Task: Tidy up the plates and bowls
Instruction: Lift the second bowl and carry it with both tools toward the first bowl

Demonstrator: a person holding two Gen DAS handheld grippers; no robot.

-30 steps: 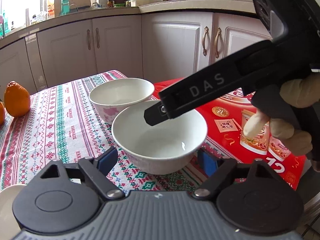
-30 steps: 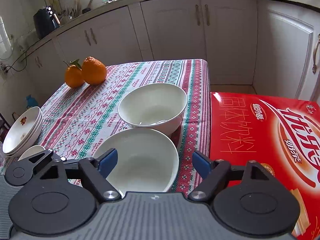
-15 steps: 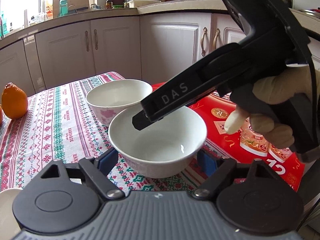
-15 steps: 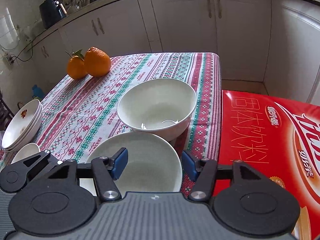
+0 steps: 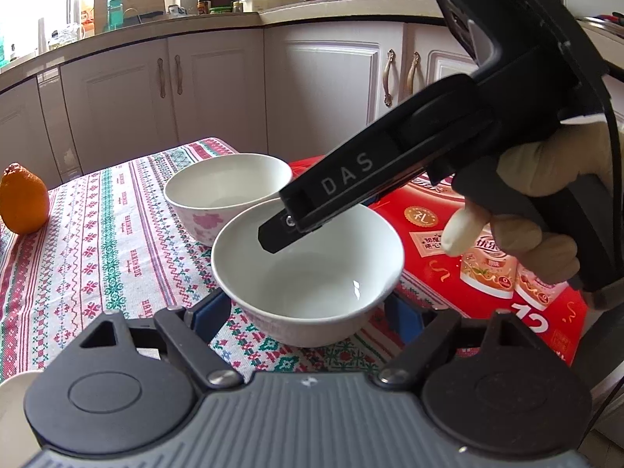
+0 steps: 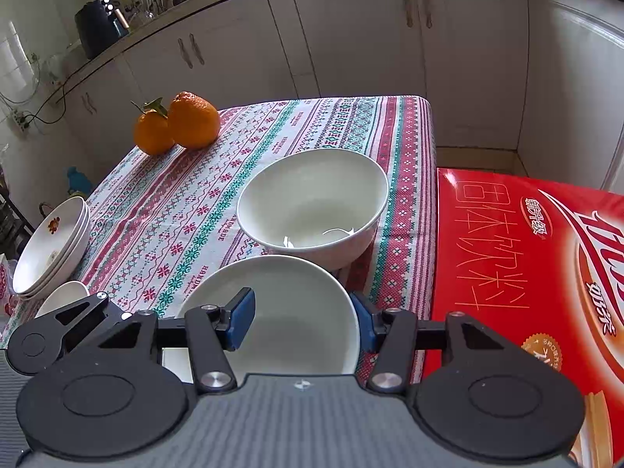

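Two white bowls stand touching on the patterned tablecloth. The near bowl (image 5: pixel 308 273) (image 6: pixel 273 312) sits between my left gripper's (image 5: pixel 308 314) open fingers, which flank its base. My right gripper (image 6: pixel 304 319) is open with one blue pad inside the near bowl and the other outside its right rim; from the left wrist view its finger (image 5: pixel 331 199) reaches over the bowl. The far bowl (image 5: pixel 228 187) (image 6: pixel 312 202) stands just beyond. A stack of shallow plates (image 6: pixel 50 245) sits at the table's left edge.
Two oranges (image 6: pixel 179 123) lie at the far left of the table (image 6: pixel 187 210). A red carton (image 6: pixel 526 257) lies right of the bowls. A small white dish (image 6: pixel 64 298) lies near the plate stack. Kitchen cabinets stand behind.
My right gripper has moved down and forward over the near bowl and its jaws have narrowed around the bowl's right rim. My left gripper has stayed about the bowl's base.
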